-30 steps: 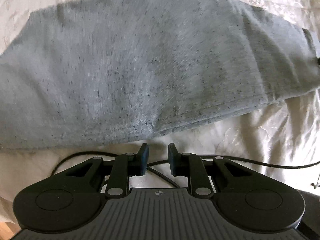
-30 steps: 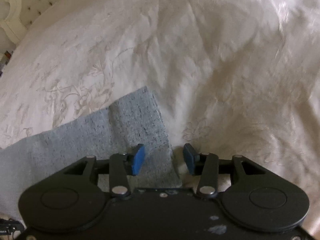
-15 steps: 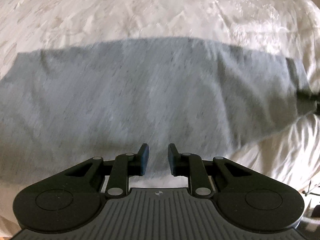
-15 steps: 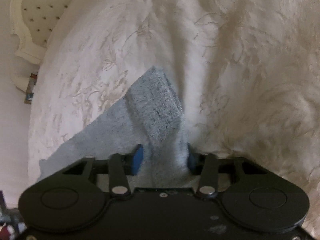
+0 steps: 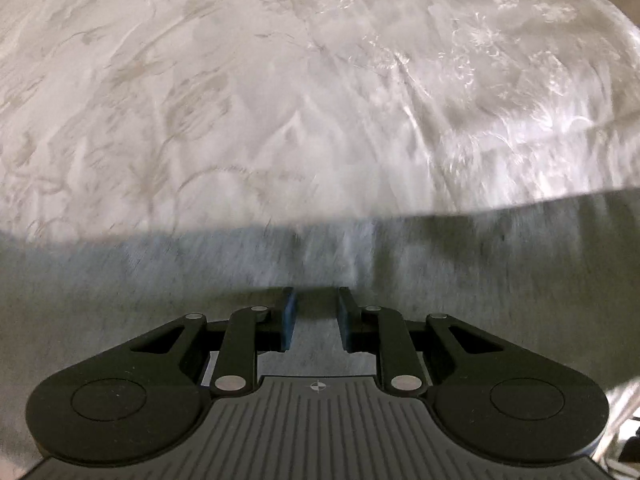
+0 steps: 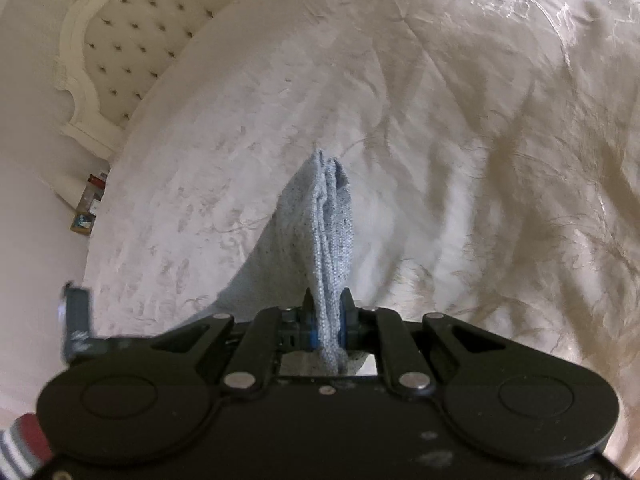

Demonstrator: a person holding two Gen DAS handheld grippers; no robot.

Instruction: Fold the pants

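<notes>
Right gripper [image 6: 327,322] jaws pinching a bunched edge of grey pants [image 6: 328,216] above the bed [image 6: 440,120], left gripper [image 5: 316,316] jaws spread over the fabric (blurred), tufted headboard [image 6: 132,36] beyond.

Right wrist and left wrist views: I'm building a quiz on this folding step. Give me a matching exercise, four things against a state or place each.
Things:
1. right tool
2. left tool
3. pants
4. headboard

States:
A. tufted, at the upper left
B. open, fabric beneath
C. shut on grey fabric
D. bunched into a lifted ridge

Pairs: 1-C, 2-B, 3-D, 4-A
</notes>
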